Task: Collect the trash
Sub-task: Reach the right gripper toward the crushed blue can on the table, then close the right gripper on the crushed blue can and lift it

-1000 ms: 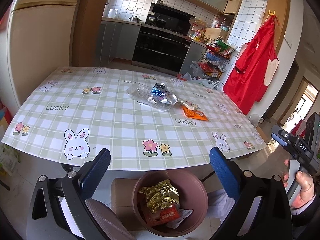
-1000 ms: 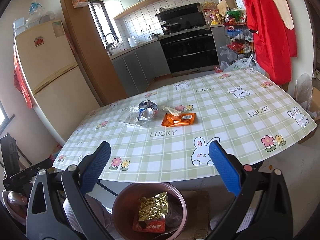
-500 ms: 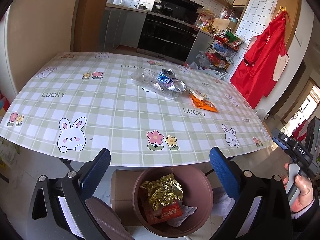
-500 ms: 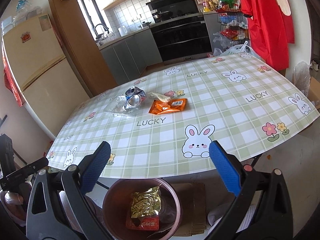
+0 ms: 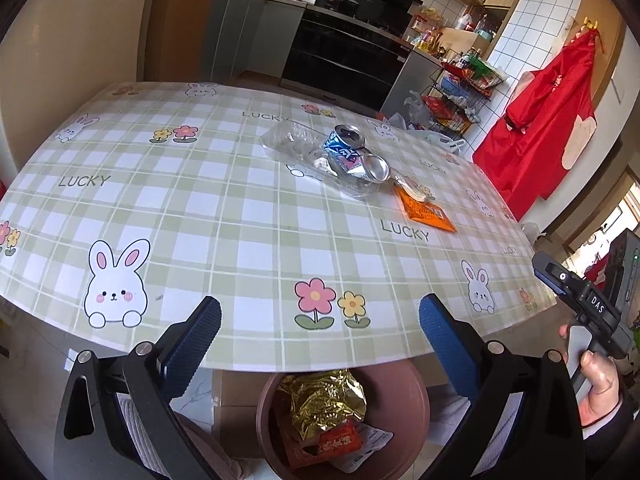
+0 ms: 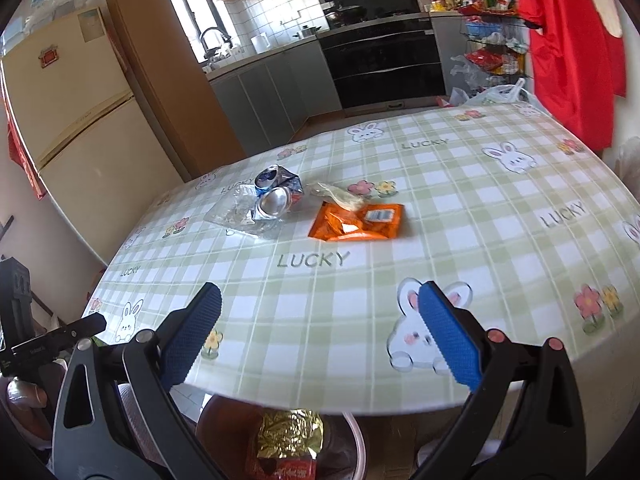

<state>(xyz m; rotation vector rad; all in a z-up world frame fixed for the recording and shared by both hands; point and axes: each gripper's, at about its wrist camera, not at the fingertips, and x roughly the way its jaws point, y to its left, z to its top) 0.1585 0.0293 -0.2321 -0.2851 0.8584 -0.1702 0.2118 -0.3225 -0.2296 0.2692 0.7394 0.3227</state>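
— Looking across the green-checked bunny tablecloth table (image 6: 400, 240), where does the rubbish lie from the right gripper (image 6: 320, 332)?

— Well ahead of it, near the table's middle. That gripper hovers over the near table edge, its blue-padded jaws wide apart and empty. The flat orange snack wrapper (image 6: 358, 222) lies straight ahead, its long axis running left to right across that view. A crumpled whitish plastic scrap (image 6: 340, 197) touches the wrapper's far edge.

— And the can?

— The crushed blue-and-silver drink can (image 6: 278, 194) sits just left of the wrapper, on a clear crumpled plastic sheet (image 6: 236, 216). One round silver end faces the right gripper, the opened top points away toward the kitchen.

— The left gripper (image 5: 320, 336)?

— Also spread open, holding nothing, low at the table's near edge, well apart from the can (image 5: 352, 154) and wrapper (image 5: 426, 210). Directly below it stands the round brown plastic bin (image 5: 416, 400), partly under the table, with a gold foil bag (image 5: 324, 404) and a red packet (image 5: 338, 442) inside.
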